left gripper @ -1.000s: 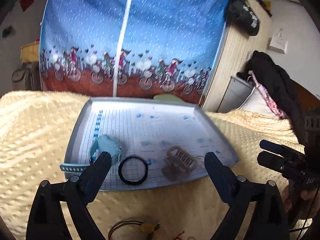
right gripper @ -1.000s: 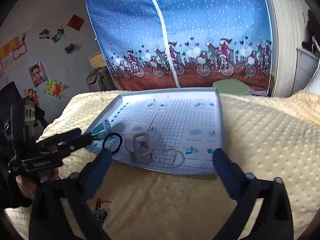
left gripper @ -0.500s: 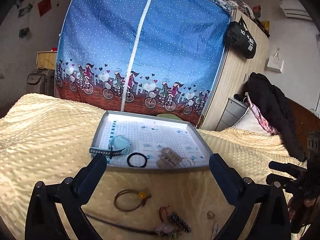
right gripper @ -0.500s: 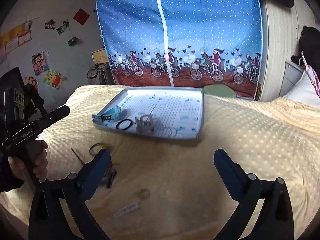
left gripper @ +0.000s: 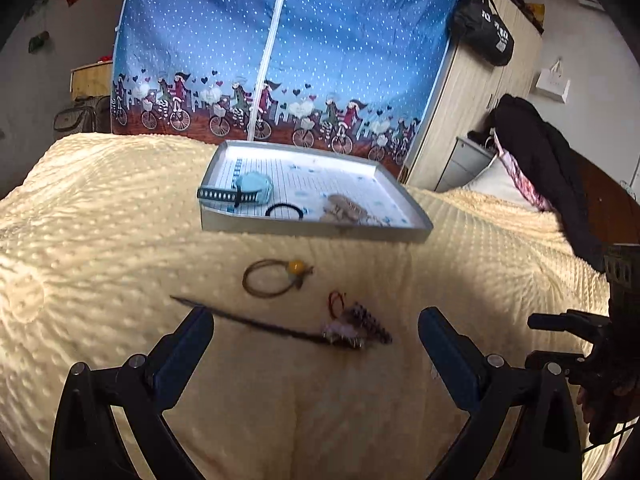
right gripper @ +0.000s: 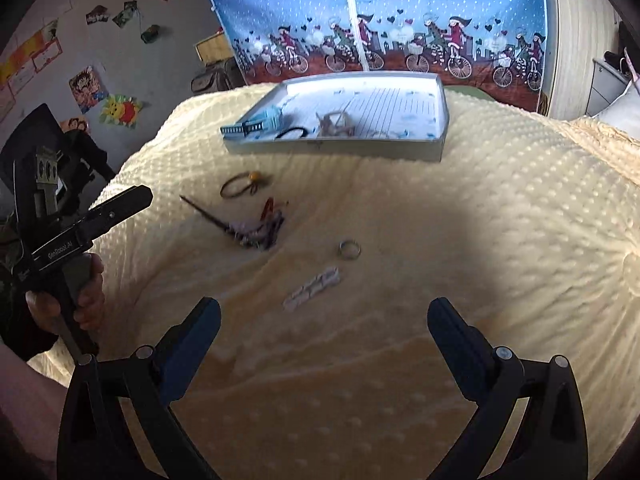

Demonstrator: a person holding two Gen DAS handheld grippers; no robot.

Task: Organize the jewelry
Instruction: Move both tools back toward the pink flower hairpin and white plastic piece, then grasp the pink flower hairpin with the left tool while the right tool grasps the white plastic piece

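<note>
- I am holding my left gripper [left gripper: 316, 330] above the blanket [left gripper: 100, 240] with its jaws spread wide and nothing between them, so it is free to take the next loose piece.
- I am keeping my right gripper [right gripper: 324, 320] released too, empty and gaping, hovering over the near part of the bed, because the small pieces below it are lying within its reach.
- The tray [left gripper: 312, 232] is sitting at the far side of the blanket as the collecting place; the light blue watch [left gripper: 248, 190], with its strap hanging over the rim, the black hair tie [left gripper: 285, 211] and the beige hair claw [left gripper: 344, 208] are already lying inside it.
- The brown cord bracelet [left gripper: 272, 278] with its yellow bead is lying on the blanket just in front of the tray, not yet gathered.
- The long dark hair stick [left gripper: 256, 322] is running across the blanket between my left jaws, its tasselled end resting beside a small beaded piece with a red loop [left gripper: 360, 316].
- The ring [right gripper: 349, 249] and the pale clip [right gripper: 312, 288] are lying apart ahead of my right gripper, which I judge will take them.
</note>
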